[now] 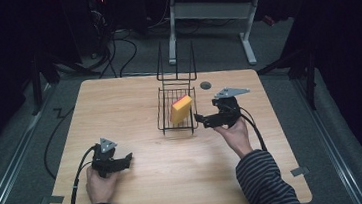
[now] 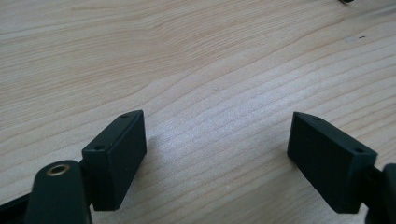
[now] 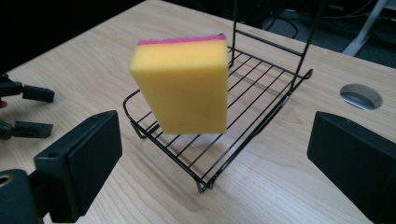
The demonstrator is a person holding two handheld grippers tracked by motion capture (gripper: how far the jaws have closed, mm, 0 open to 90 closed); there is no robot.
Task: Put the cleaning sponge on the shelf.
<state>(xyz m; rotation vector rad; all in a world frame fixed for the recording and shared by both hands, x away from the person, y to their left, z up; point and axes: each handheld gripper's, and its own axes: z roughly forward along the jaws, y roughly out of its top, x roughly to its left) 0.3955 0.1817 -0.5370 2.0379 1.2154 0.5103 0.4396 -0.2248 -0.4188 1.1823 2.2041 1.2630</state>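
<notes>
Two jaws stand wide and empty on the right gripper [image 1: 202, 119], just right of the wire rack [image 1: 162, 109], where the yellow sponge [image 1: 181, 108] leans, long axis tilted, far nearer than the open left gripper [image 1: 126, 160].

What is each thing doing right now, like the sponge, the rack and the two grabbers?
sponge: standing tilted in the rack, not gripped.
wire rack: sitting on the table, holding the sponge.
right gripper: open, beside the rack, nothing between its jaws.
left gripper: open, low over bare table.
</notes>
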